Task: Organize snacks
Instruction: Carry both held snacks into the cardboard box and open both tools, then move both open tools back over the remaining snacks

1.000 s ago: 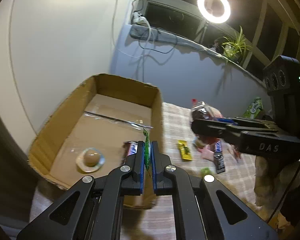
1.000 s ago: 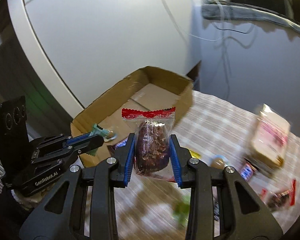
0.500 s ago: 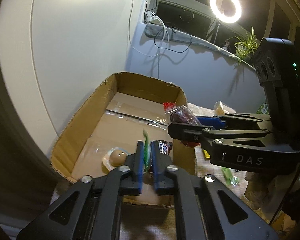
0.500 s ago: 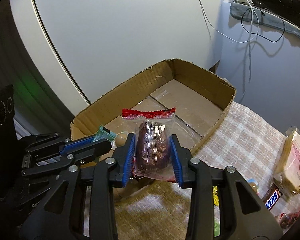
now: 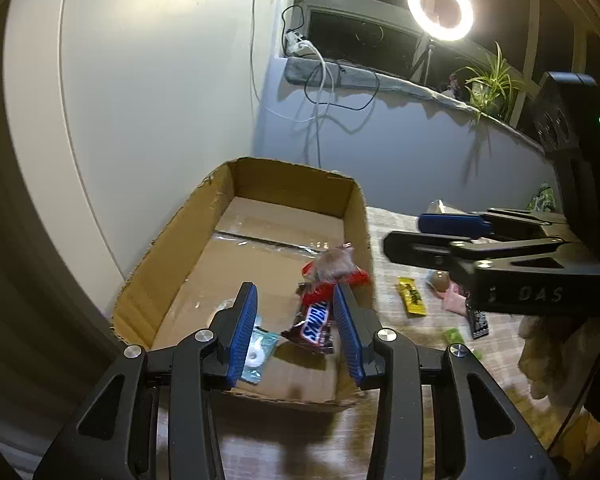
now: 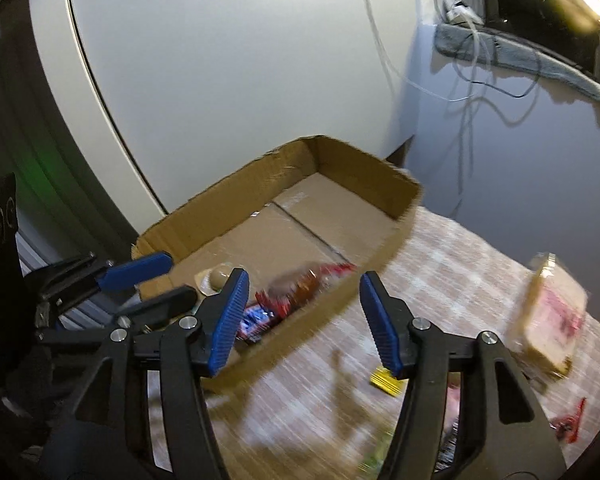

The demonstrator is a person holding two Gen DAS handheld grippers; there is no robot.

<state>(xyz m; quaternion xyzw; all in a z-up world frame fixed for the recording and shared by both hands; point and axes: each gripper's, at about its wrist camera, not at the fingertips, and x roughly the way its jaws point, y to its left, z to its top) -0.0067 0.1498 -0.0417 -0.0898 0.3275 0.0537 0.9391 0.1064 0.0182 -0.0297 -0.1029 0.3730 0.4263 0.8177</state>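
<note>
An open cardboard box (image 5: 236,184) (image 6: 364,160) stands on a checked cloth. In it lie a Snickers bar (image 5: 314,322) (image 6: 256,320), a teal packet (image 5: 258,356), a round brown snack in a clear cup (image 6: 216,276) and a red-edged clear bag of dark snack (image 5: 332,266) (image 6: 300,280), blurred. My left gripper (image 5: 296,330) is open and empty over the box's near end. My right gripper (image 6: 300,320) is open and empty over the box's right wall; it also shows in the left wrist view (image 5: 448,236).
Loose snacks lie on the cloth right of the box: a yellow packet (image 5: 412,296) (image 6: 386,380), a small brown ball (image 5: 440,280), a green piece (image 5: 454,336), a dark bar (image 5: 478,322), a large clear pack with pink print (image 6: 552,316). A wall stands behind the box.
Both grippers have opened. The green packet has left the left gripper and the red-edged bag has left the right gripper; both now lie in the box.
</note>
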